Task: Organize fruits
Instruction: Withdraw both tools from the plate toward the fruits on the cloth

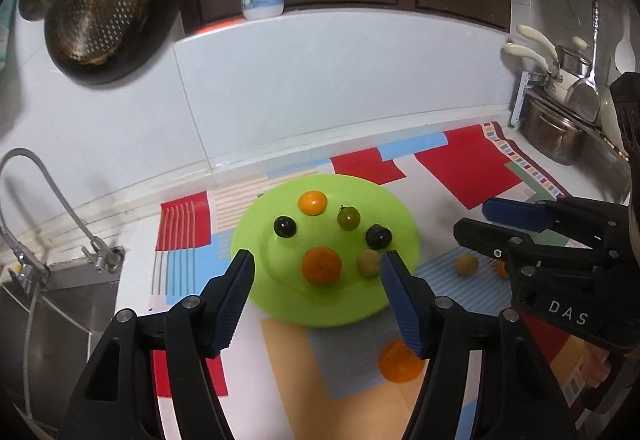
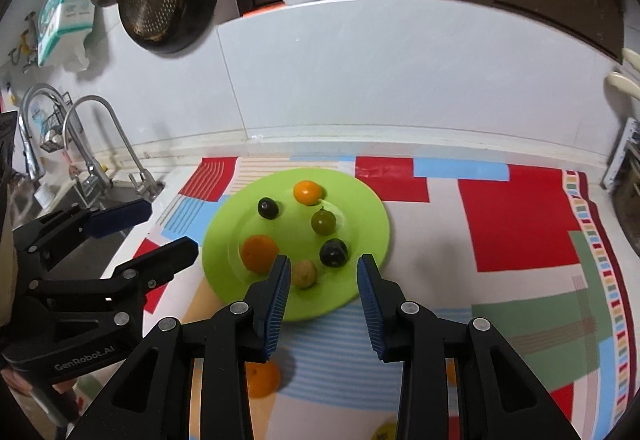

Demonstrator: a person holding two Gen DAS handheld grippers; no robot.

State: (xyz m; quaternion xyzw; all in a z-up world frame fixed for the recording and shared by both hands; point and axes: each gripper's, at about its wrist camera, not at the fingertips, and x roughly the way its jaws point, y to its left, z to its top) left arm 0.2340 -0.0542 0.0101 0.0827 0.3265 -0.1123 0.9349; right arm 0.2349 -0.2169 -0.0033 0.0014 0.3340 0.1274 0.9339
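— Biggest first?
— Patterned mat (image 1: 472, 164) across the counter, green plate (image 1: 400, 208) on it, near the tiled wall.
— On the plate?
— Six fruits, apart from one another: large orange (image 1: 321, 266), small orange (image 1: 312, 202), green plum (image 1: 349, 218), two dark plums (image 1: 284, 227) (image 1: 379, 236), yellowish lime (image 1: 369, 263).
— Off the plate?
— Another orange (image 1: 398, 362) on the mat, just beside the near rim; a small yellowish fruit (image 1: 467, 265) to the plate's right.
— Tongs?
— Left gripper (image 1: 318, 272) parted wide, holding nothing. Right gripper (image 2: 323, 272) parted narrower, also holding nothing. Both above the plate's near edge.
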